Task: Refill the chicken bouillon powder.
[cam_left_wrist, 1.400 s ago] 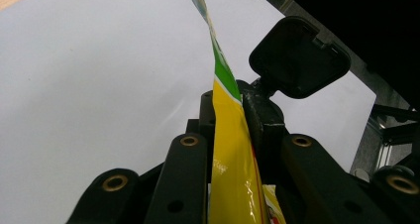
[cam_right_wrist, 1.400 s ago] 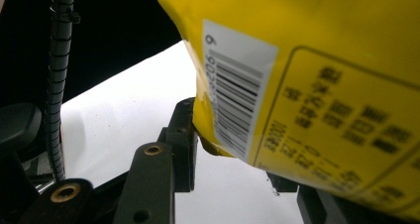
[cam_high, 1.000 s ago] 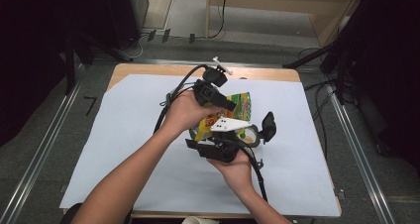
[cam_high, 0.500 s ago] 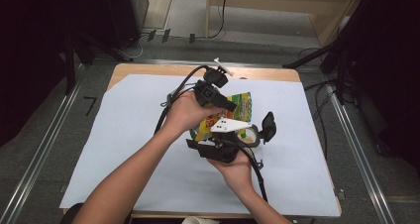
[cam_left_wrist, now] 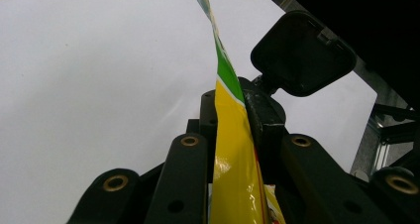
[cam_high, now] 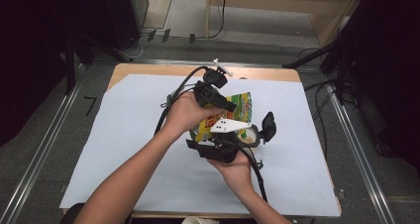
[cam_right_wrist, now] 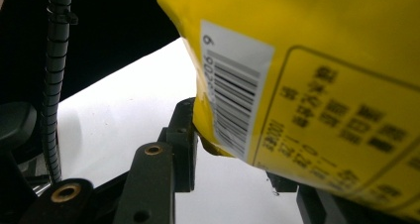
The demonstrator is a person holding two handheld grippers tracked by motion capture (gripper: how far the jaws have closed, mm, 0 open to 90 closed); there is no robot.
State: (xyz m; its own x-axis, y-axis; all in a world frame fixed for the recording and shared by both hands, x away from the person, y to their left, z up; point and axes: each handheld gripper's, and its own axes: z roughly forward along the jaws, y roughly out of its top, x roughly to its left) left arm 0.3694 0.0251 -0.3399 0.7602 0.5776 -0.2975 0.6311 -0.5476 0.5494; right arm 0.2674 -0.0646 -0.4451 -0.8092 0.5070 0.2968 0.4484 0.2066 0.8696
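A yellow and green snack bag (cam_high: 239, 105) is held off the white sheet between both grippers. My left gripper (cam_high: 224, 105) comes in from the left above it. In the left gripper view the bag (cam_left_wrist: 233, 149) stands edge-on, pinched between the two black jaws of the left gripper (cam_left_wrist: 234, 115). My right gripper (cam_high: 229, 134), with its white three-cornered plate, sits just below the bag. In the right gripper view the bag's barcode side (cam_right_wrist: 317, 65) fills the top. Its lower corner lies between the jaws of the right gripper (cam_right_wrist: 232, 157), against the left jaw. The other jaw is mostly hidden.
A white paper sheet (cam_high: 129, 135) covers the wooden table (cam_high: 267, 74). Black cables (cam_high: 171, 102) trail from the grippers. Metal rails (cam_high: 44, 149) run along both sides of the table. A pale cup rim (cam_high: 200, 220) shows at the near edge.
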